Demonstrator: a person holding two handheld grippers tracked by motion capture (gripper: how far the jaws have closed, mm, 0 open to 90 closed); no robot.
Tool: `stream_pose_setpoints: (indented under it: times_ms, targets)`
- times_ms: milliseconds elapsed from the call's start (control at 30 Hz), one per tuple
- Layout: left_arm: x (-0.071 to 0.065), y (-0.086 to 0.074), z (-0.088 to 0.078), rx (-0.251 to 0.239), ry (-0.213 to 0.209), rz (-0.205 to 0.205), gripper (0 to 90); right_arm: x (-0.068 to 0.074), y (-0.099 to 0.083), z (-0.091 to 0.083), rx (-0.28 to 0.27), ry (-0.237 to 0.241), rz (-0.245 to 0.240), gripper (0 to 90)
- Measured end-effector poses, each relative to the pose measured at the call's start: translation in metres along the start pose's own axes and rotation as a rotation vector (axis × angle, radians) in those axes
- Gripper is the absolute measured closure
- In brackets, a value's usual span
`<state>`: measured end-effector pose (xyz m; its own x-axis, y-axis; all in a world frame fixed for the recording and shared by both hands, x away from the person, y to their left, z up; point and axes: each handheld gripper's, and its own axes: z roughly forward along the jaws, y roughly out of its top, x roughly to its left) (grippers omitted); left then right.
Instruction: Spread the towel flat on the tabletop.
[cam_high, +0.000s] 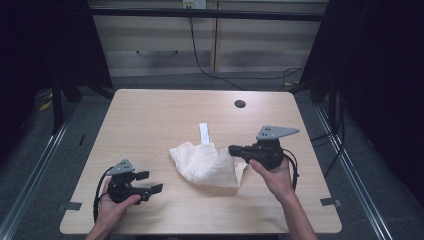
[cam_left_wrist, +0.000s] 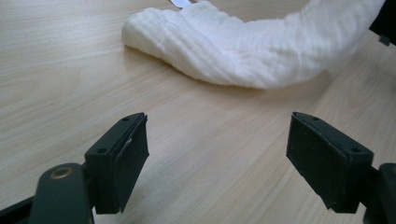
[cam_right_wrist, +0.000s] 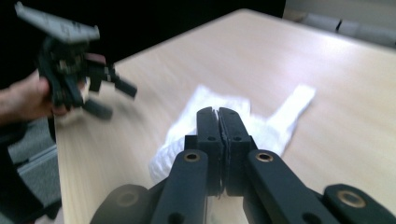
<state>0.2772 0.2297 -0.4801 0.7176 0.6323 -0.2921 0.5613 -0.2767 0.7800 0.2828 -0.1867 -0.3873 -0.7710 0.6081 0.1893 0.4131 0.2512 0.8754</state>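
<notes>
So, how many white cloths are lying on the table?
1. The crumpled white cloth lies near the middle of the table, between the two grippers; a small white tag lies at its far edge.

White cloth; pale wood-grain table; black grippers, grey plates.

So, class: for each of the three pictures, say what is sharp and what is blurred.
High view: evenly lit and sharp, dark surroundings. Left gripper view: the cloth is crisp, the near jaws slightly soft. Right gripper view: the left gripper and cloth are smeared with motion blur, the shut jaws sharper.
</notes>
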Motion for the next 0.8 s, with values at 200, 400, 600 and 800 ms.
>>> stream_pose_setpoints:
  times_ms: [200,400,600,800]
  targets:
    - [0.002,0.015,0.004,-0.009,0.006,0.007,20.6,0.001,-0.045,0.003,0.084,-0.005,0.051,88.6]
    - [0.005,0.039,0.025,0.008,-0.025,0.032,29.1,-0.005,-0.082,0.013,0.178,-0.019,0.095,88.6]
    - [0.018,0.061,0.057,-0.017,-0.015,-0.005,34.0,-0.015,-0.102,0.023,0.226,-0.025,0.137,88.6]
    - [0.025,0.066,0.092,0.072,-0.006,0.018,46.1,-0.018,-0.107,0.033,0.246,-0.029,0.133,88.6]
